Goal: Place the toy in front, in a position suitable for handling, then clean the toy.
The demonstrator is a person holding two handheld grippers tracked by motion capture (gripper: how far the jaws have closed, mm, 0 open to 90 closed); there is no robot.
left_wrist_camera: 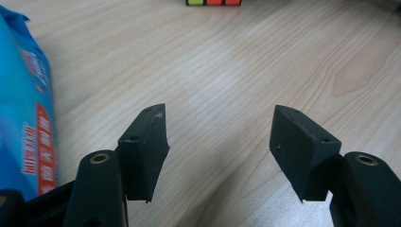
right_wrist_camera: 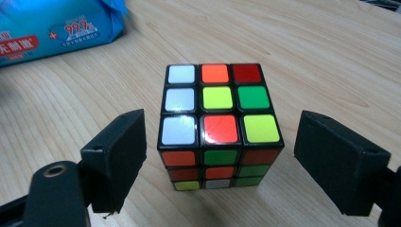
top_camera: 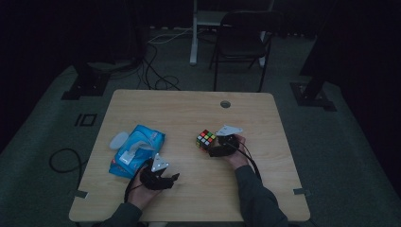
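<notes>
Right gripper view: glossy stickered cube (right_wrist_camera: pixel 220 127) on grained wooden table (right_wrist_camera: pixel 331 61).

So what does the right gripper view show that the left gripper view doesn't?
Right gripper view: the puzzle cube's whole top face and near side, standing on the table between the right gripper's open jaws, pads clear of it.

Left gripper view: the left gripper open over bare wood, plus a strip of the cube's tiles at the top edge.

Both: the blue wipes pack and the wooden table.
</notes>
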